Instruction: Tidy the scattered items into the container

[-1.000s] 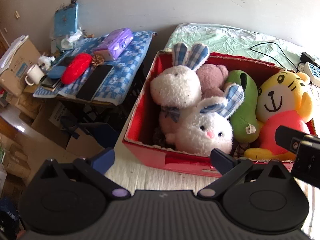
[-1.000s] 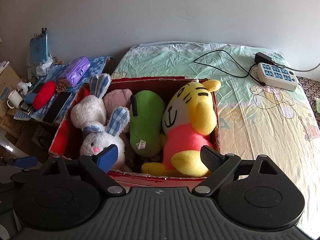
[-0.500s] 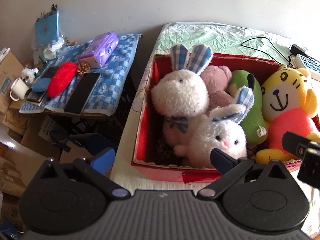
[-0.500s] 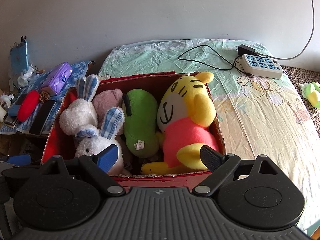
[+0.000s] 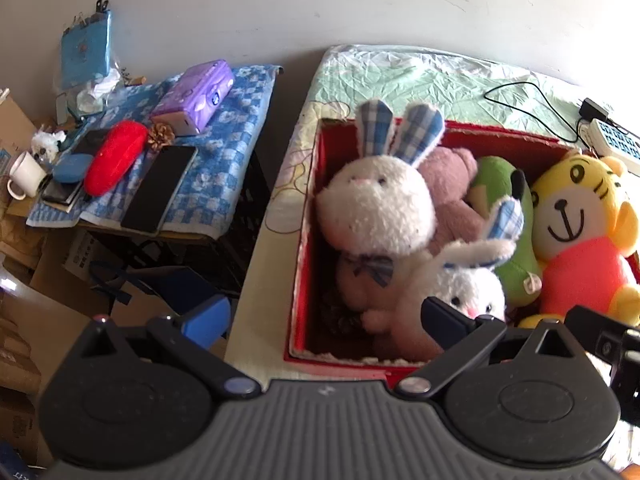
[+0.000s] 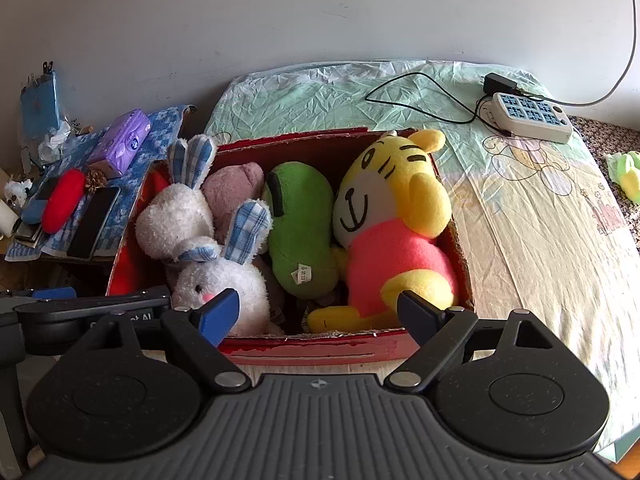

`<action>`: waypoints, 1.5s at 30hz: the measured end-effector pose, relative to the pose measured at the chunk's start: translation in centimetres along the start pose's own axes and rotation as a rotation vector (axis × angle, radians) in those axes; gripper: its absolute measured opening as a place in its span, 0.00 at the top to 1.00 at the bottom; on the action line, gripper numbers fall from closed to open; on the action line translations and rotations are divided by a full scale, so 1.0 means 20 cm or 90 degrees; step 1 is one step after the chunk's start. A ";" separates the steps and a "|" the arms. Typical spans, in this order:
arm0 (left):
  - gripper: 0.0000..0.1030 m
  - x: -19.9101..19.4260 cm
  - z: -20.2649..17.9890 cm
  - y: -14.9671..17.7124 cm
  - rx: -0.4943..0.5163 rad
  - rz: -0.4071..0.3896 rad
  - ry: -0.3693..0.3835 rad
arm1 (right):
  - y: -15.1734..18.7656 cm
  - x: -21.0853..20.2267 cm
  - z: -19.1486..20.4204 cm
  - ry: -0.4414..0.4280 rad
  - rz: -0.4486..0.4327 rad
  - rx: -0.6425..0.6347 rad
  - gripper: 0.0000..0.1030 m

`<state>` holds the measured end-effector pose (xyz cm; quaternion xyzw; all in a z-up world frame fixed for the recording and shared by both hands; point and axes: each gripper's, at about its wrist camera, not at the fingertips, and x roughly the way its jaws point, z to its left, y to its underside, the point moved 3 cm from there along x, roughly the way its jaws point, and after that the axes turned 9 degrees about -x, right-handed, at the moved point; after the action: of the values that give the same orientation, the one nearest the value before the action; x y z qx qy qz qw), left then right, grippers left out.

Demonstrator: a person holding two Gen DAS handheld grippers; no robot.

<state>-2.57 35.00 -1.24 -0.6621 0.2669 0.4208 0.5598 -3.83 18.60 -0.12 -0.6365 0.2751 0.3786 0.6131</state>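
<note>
A red box [image 6: 304, 350] stands on the bed and holds two white rabbits [image 6: 176, 220] [image 6: 224, 284], a pink plush [image 6: 236, 192], a green plush [image 6: 300, 224] and a yellow tiger [image 6: 384, 216]. In the left wrist view the box [image 5: 300, 280] shows the same rabbit [image 5: 376, 208] and tiger [image 5: 572, 208]. My left gripper [image 5: 324, 316] is open and empty at the box's near left corner. My right gripper [image 6: 316, 310] is open and empty above the box's near wall.
A side table with a blue checked cloth [image 5: 224, 152] holds a purple tissue pack [image 5: 196, 96], a red case [image 5: 114, 156] and a phone [image 5: 158, 188]. A power strip [image 6: 528, 116] with a cable lies on the bed sheet [image 6: 540, 220]. A small green item [image 6: 626, 168] sits far right.
Both grippers have drawn back and shifted a little. The box and toys stay put. In the left wrist view the box has slid rightward.
</note>
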 end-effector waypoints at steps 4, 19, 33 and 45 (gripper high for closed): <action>0.02 -0.01 0.00 -0.02 -0.012 -0.002 0.005 | -0.05 0.00 0.01 0.012 0.002 -0.015 0.14; 0.02 -0.02 -0.09 0.04 0.021 0.017 0.016 | -0.13 0.03 -0.06 0.017 0.036 -0.007 0.14; 0.02 0.01 -0.15 0.04 0.025 0.021 0.028 | -0.12 0.06 -0.12 0.042 0.032 -0.019 0.14; 0.02 0.05 -0.18 0.02 0.027 0.021 0.034 | -0.11 0.09 -0.16 0.035 0.034 -0.005 0.14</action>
<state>-1.40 31.59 -2.18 -0.6566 0.3014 0.4062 0.5595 -0.62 15.88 -0.43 -0.6413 0.3071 0.3784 0.5926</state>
